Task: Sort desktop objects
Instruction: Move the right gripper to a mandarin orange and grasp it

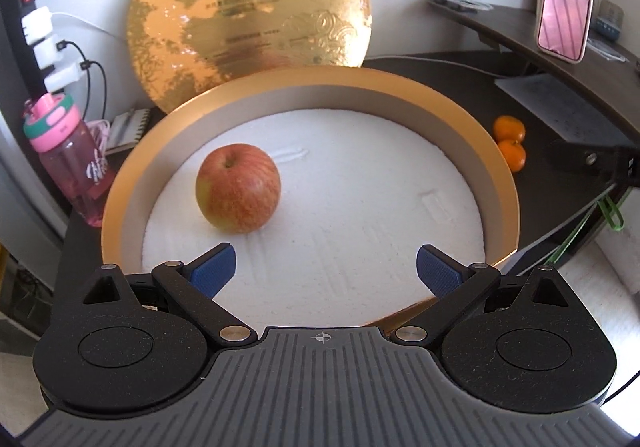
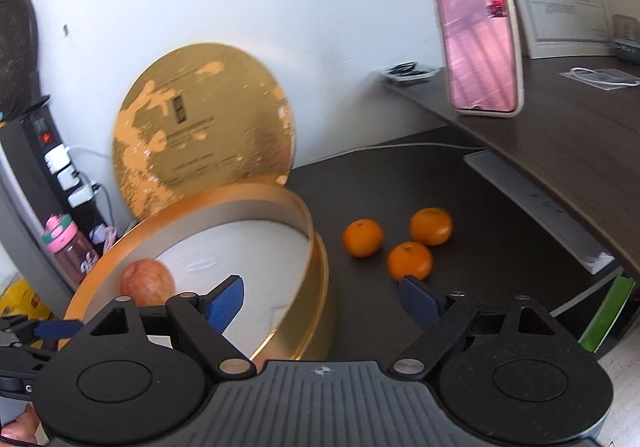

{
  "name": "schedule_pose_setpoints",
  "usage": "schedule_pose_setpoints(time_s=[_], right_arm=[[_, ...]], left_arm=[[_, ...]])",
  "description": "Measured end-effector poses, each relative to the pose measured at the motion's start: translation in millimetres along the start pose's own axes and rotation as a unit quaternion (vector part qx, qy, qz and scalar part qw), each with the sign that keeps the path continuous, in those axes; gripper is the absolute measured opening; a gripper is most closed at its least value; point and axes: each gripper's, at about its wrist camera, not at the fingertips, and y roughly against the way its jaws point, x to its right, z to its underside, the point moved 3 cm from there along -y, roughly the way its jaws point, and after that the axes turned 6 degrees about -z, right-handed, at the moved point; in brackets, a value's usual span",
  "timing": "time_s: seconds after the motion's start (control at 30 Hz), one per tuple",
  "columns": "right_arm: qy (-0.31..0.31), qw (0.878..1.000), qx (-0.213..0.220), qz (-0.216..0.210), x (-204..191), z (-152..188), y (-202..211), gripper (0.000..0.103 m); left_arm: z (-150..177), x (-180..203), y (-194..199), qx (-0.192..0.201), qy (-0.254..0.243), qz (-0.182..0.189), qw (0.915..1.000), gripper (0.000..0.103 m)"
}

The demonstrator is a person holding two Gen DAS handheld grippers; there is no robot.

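A red-yellow apple (image 1: pixel 237 194) lies on the white liner inside a round gold box (image 1: pixel 304 84), left of its middle. It also shows in the right wrist view (image 2: pixel 146 282), inside the same box (image 2: pixel 240 195). My left gripper (image 1: pixel 325 267) is open and empty over the box's near edge, short of the apple. Three tangerines (image 2: pixel 409 260) lie on the dark desk right of the box; two of them show in the left wrist view (image 1: pixel 509 130). My right gripper (image 2: pixel 322 305) is open and empty, just in front of the nearest tangerine and beside the box.
The gold lid (image 1: pixel 250 13) leans on the wall behind the box. A pink bottle (image 1: pixel 70 163) and a power strip (image 1: pixel 30 23) stand at the left. A raised shelf (image 2: pixel 560 135) at the right carries a phone (image 2: pixel 480 43). Papers (image 1: pixel 560 107) lie under the shelf.
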Motion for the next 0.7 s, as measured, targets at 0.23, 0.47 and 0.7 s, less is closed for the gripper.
schedule_pose_setpoints(time_s=[0.23,0.47,0.7], right_arm=[[-0.016,0.999,0.008,0.029,30,2,-7,0.069],[-0.010,0.999,-0.011,0.040,48,7,-38,0.063],[-0.012,0.998,-0.021,0.052,69,7,-75,0.063]], left_arm=[[-5,-4,-8,-0.007,0.004,-0.004,1.0000,0.100],[-8,0,-21,-0.021,-0.002,-0.005,0.9998,0.100],[-13,1,-34,-0.031,-0.001,-0.012,0.9995,0.100]])
